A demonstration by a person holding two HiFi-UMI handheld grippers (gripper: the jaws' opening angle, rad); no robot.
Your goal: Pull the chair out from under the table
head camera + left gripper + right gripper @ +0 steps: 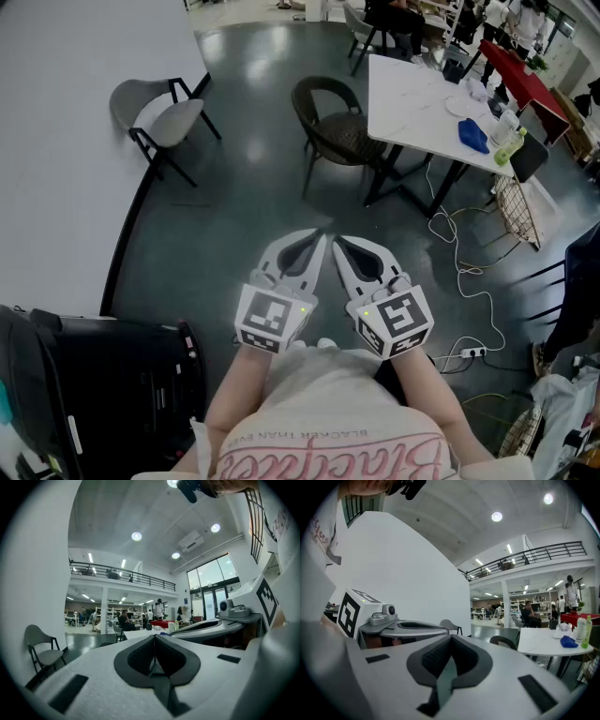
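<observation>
Forearms reach out level from the person's chest with the wrists close together, so the left gripper (319, 238) and the right gripper (341, 246) sit side by side, almost touching, both aimed forward over the dark floor (234, 216). Each one's jaws are closed tip to tip, with nothing caught between them; the left gripper view and the right gripper view show the same. A white cable (469, 281) trails across the floor to their right. Well ahead stands the dark woven chair (337, 127), at the near left end of the white table (412, 94), with its seat tucked partly under the tabletop. A blue cloth (473, 136) lies on the table. Off to the left, a grey chair (159, 117) stands by the wall.
</observation>
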